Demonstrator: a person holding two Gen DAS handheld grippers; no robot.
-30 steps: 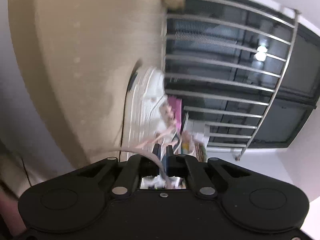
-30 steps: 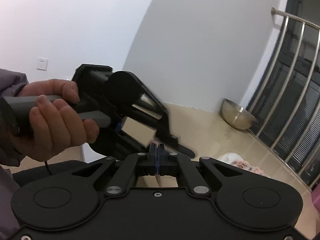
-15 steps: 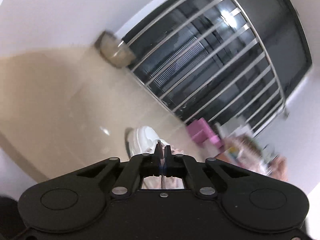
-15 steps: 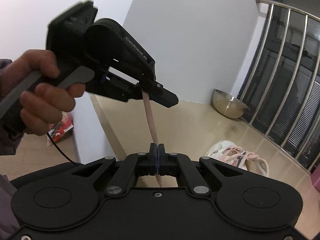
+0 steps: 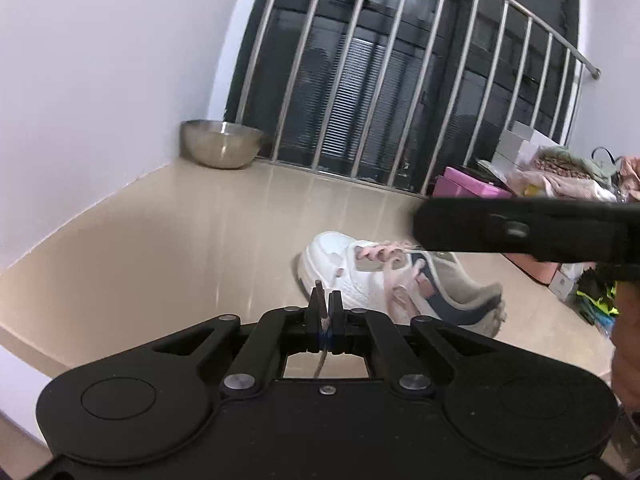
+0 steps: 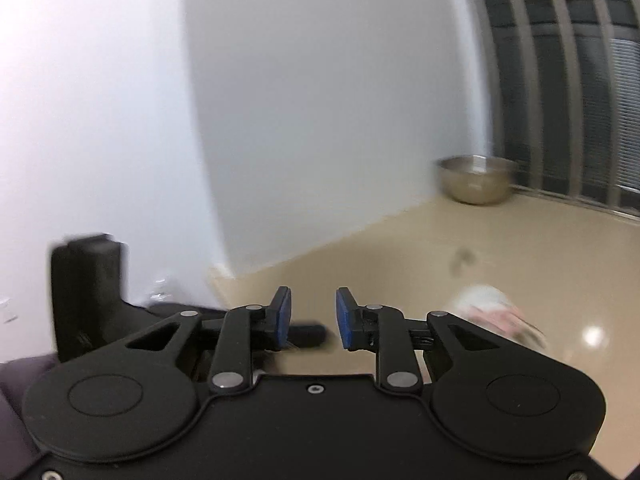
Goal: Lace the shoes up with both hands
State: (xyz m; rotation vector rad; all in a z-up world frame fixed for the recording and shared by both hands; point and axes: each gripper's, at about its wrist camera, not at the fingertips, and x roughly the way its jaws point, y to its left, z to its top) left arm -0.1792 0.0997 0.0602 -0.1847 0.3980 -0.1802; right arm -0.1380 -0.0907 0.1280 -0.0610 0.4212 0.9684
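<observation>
Above and short of the shoe (image 5: 400, 280): left gripper (image 5: 325, 310) pinched on the pink lace (image 5: 325, 322) for tension, right gripper (image 6: 313, 318) fingers just parted, empty, likely to regrip.

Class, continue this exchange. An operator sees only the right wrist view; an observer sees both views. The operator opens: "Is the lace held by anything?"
Observer: Yes, the left gripper is shut on the lace.
Operator: My right gripper has just been opening, with nothing between its pads. Where is it in the left wrist view?
Observer: It reaches in from the right and covers part of the shoe.
Operator: The shoe is a blur here. Which way does it lie?
Observer: Its toe is the end nearer the bowl.
</observation>
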